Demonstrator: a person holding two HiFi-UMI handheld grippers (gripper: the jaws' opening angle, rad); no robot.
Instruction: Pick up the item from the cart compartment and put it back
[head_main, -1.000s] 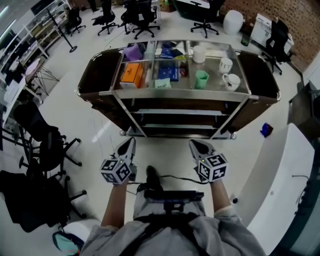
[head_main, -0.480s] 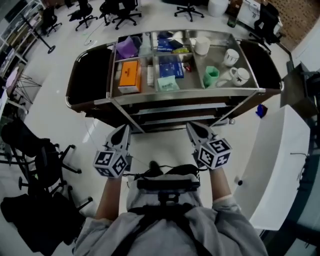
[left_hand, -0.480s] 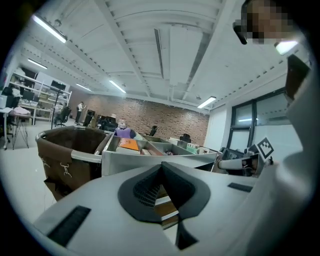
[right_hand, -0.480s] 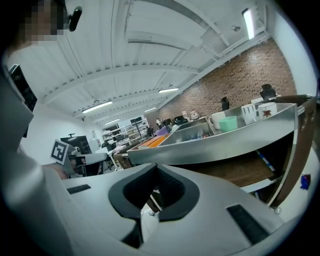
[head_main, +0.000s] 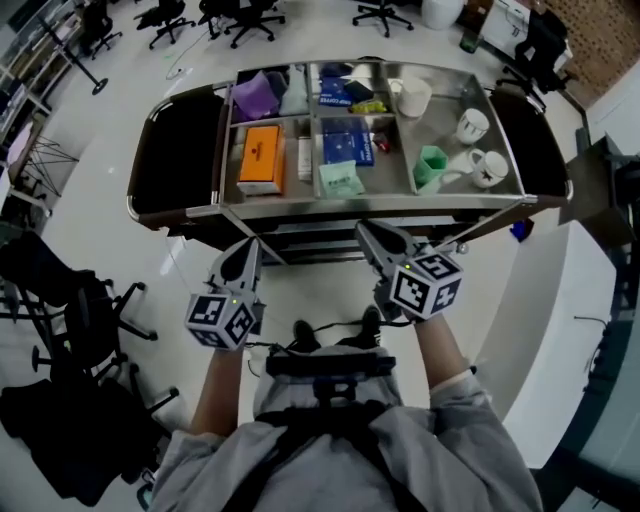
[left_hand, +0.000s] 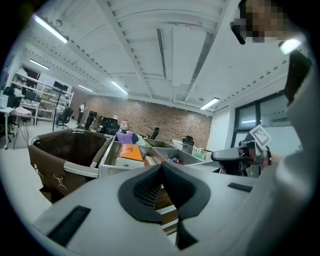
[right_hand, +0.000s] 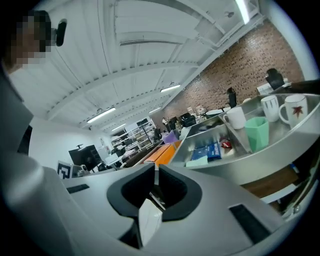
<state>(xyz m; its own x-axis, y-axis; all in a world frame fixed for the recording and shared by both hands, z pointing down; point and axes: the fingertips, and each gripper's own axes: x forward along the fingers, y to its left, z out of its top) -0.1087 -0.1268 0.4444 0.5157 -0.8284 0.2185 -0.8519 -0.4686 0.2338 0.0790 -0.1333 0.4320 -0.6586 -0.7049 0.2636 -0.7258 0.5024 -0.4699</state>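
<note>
We have the left tool (head_main: 243, 260) with its jaws pressed together and empty, held in the air at the lower centre-left of the head view. Just beside it, the right tool (head_main: 372, 238) is closed and empty too, up in front of the cart (head_main: 300, 205). Both point toward that cart, which fills the upper middle of the frame. In its open top compartments we see an orange box (head_main: 262, 157) toward the left, a blue box (head_main: 347, 140) in the middle section, and a green cup (head_main: 430, 167) with two white mugs (head_main: 471, 124) toward the right. Both tools are apart from these items, and we cannot tell which one is the task's.
</note>
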